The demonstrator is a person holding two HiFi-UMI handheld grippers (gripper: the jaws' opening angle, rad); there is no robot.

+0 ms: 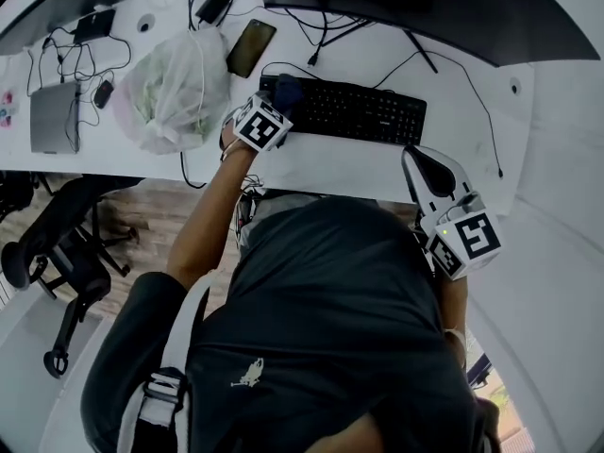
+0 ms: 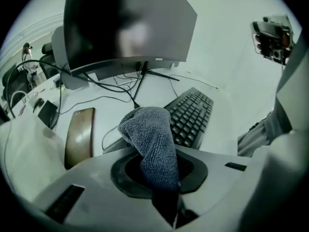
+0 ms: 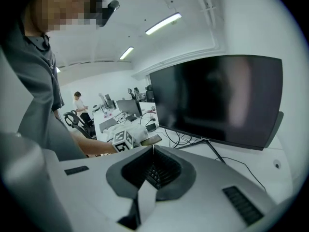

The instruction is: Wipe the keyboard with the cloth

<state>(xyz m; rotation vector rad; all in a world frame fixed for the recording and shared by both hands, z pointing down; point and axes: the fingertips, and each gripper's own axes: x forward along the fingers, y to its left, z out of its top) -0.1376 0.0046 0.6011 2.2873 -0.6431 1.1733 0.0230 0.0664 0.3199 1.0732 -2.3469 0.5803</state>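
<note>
Left gripper (image 2: 155, 151): jaws closed on the grey-blue cloth (image 2: 150, 137), which bunches up out of them.
Cloth: at the left end of the black keyboard (image 1: 363, 111).
Right gripper (image 3: 153, 148): jaws pressed together, nothing between them; it hangs off the keyboard's right end.
Keyboard: flat on the white desk (image 1: 321, 173), just in front of the monitor (image 1: 425, 8).
Behind the keyboard's left end: a smartphone (image 1: 250, 47).
Left of the keyboard: a plastic bag (image 1: 175, 88).

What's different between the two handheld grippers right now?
The left gripper is clamped on a grey cloth, while the right gripper is shut on nothing. The left gripper sits at the keyboard's left end; the right gripper is off its right end, above the desk. Both carry a marker cube.
</note>
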